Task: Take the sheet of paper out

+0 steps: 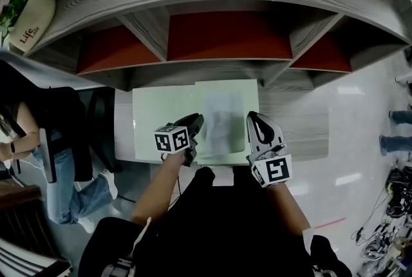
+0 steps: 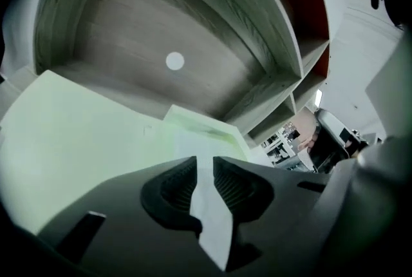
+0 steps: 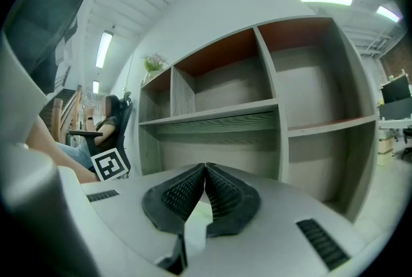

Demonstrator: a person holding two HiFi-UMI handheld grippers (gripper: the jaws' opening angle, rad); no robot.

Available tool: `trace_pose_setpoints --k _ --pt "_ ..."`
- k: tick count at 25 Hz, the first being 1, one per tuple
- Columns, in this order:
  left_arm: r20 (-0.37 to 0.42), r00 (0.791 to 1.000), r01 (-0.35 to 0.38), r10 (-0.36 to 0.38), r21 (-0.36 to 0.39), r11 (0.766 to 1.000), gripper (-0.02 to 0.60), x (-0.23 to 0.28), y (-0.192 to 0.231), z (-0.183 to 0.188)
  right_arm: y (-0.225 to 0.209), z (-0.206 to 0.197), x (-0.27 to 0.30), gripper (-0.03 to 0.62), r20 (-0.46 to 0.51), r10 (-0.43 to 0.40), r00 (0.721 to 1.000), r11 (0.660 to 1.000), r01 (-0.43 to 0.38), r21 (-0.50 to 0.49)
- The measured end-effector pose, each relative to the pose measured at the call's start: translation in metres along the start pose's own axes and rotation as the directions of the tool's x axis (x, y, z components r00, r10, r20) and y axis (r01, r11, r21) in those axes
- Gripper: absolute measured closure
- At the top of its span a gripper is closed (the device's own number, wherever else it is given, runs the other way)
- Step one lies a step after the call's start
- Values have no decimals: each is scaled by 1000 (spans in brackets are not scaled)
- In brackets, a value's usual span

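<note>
A pale green folder lies flat on the grey desk. Its right half carries a whitish sheet of paper, which in the left gripper view lies pale on the green surface. My left gripper hangs over the sheet's near left edge, pointing down at it. Its jaws stand a narrow gap apart with nothing pinched; the sheet shows through the gap. My right gripper is at the sheet's near right edge and points level at the shelves. Its jaws meet at the tips with nothing seen between them.
A grey shelf unit with red back panels stands behind the desk, close to the folder's far edge. A person in a chair sits at the left. A potted plant stands at the top left. Cables lie on the floor at the right.
</note>
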State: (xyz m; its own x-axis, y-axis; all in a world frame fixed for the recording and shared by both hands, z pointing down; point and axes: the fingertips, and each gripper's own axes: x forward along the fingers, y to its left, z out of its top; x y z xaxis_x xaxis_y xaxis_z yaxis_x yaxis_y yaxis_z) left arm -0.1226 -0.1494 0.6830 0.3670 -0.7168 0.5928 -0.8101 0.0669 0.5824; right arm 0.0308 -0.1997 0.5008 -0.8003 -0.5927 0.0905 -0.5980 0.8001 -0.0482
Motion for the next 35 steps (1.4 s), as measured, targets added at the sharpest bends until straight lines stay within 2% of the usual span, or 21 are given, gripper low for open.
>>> trace_pose_setpoints --k 5,7,18,23,33,35 --pt "-88 995 35 -42 -76 996 422 16 7 -15 0 -8 6 571 -16 22 1000 1000 -22 1" --pt "-109 992 45 -58 -119 992 419 21 9 -21 -1 -10 8 571 -18 26 1000 1000 -26 4" --pt "-187 981 17 -47 -161 987 430 39 11 -39 -18 -13 15 569 -8 -11 1000 1000 11 26" --pt "-225 974 -24 -12 -157 987 448 46 13 -46 -23 -14 17 569 -14 -7 1000 1000 7 25" --pt "-224 974 -20 -37 -247 969 469 56 12 -48 -32 -15 21 569 -22 -6 1000 1000 7 13" --pt "-223 974 -27 -33 -260 965 508 55 14 -49 -33 -15 22 569 -19 -4 1000 1000 4 15"
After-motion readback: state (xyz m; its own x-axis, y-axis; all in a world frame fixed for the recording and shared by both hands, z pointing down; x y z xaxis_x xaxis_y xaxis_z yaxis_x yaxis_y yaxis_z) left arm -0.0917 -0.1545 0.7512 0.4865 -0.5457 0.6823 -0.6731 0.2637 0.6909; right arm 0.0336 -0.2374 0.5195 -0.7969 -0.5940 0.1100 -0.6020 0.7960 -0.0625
